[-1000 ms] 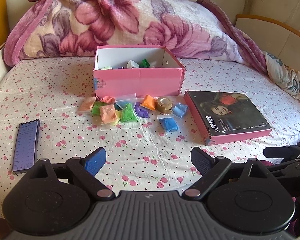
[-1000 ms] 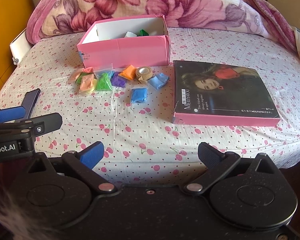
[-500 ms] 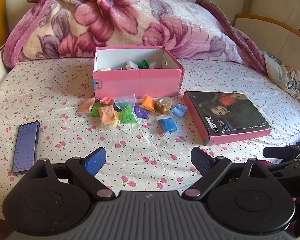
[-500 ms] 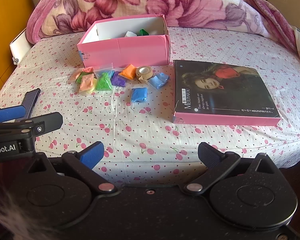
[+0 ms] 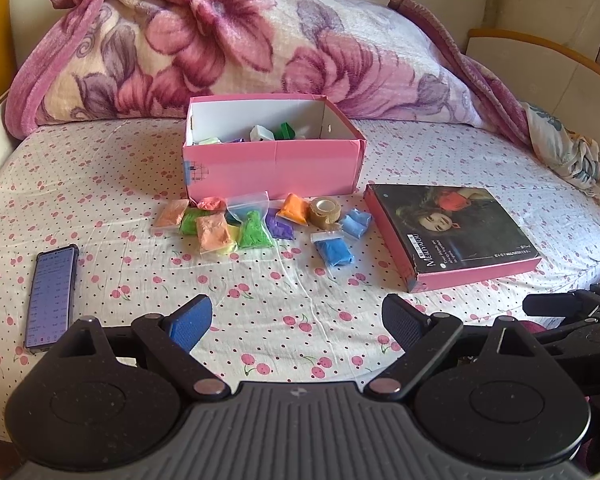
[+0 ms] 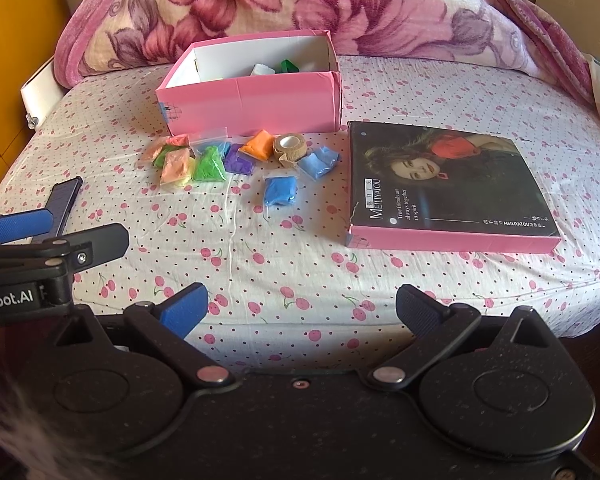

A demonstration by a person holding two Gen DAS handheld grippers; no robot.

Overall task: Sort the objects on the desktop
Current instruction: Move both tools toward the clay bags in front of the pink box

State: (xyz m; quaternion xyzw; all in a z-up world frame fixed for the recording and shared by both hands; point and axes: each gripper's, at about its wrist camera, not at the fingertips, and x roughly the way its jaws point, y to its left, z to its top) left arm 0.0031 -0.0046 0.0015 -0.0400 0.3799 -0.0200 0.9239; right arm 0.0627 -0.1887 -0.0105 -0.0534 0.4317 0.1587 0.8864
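Both my grippers, left [image 5: 296,322] and right [image 6: 300,308], hover with fingers spread and hold nothing above the bed's near edge. Mid-bed, coloured bags [image 6: 208,164] and a tape roll [image 6: 290,147] lie just before the pink box [image 6: 256,106], its lid [image 6: 448,184] toward the right edge, a phone [image 5: 52,296] near the left edge.

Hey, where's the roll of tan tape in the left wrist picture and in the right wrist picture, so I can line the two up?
Left wrist: the roll of tan tape lies just right of centre, above the middle, on the bedsheet.
Right wrist: the tape lies near centre, in the upper part.
Shared landmark: the open pink box stands right behind it in both views.
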